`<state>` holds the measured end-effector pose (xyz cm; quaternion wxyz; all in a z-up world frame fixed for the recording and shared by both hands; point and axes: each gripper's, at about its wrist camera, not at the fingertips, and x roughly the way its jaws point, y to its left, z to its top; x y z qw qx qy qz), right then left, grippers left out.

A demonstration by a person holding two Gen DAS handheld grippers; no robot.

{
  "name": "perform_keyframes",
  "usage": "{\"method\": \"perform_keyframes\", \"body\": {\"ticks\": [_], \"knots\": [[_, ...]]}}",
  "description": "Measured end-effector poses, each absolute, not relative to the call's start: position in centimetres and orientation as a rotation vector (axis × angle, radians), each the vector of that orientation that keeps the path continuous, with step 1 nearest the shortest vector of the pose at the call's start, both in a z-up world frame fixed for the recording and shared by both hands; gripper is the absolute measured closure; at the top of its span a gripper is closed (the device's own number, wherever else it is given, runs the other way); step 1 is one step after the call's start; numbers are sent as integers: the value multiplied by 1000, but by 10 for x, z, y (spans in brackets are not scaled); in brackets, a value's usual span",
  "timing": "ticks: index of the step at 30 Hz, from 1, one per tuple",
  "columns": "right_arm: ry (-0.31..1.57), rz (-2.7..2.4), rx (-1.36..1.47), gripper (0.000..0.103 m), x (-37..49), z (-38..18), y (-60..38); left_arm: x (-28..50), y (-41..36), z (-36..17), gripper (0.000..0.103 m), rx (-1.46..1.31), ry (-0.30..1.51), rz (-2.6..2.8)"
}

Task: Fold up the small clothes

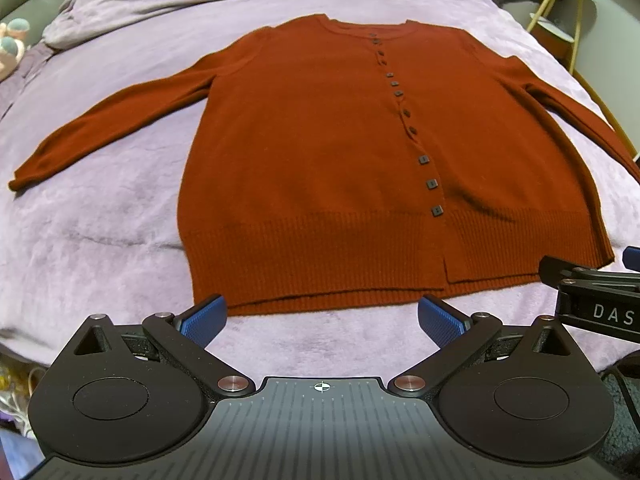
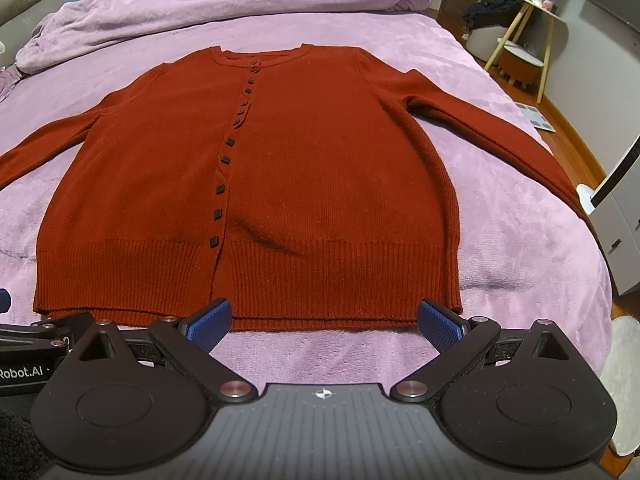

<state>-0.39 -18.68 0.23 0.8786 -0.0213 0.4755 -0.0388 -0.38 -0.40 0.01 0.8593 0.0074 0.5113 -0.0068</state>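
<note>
A rust-red buttoned cardigan [image 1: 320,152] lies flat, front up, on a purple bedspread [image 1: 100,220], sleeves spread out to both sides, neck at the far end. It also shows in the right wrist view [image 2: 320,184]. My left gripper [image 1: 322,320] is open and empty, just short of the hem's left part. My right gripper [image 2: 324,322] is open and empty, just short of the hem's right part. The right gripper's body shows at the right edge of the left wrist view [image 1: 592,292], beside the hem's right corner.
A bunched purple duvet [image 2: 220,4] lies at the head of the bed. A small side table with wooden legs [image 2: 532,28] and a round stool [image 2: 520,64] stand on the floor at the right. A white unit [image 2: 620,216] stands by the bed's right edge.
</note>
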Motion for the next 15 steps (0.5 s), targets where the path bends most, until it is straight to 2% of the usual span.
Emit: {"method": "perform_keyframes", "body": {"ticks": [15], "knots": [[986, -75, -53, 4, -5, 3, -184, -4, -2, 1, 0, 2, 1083, -14]]}}
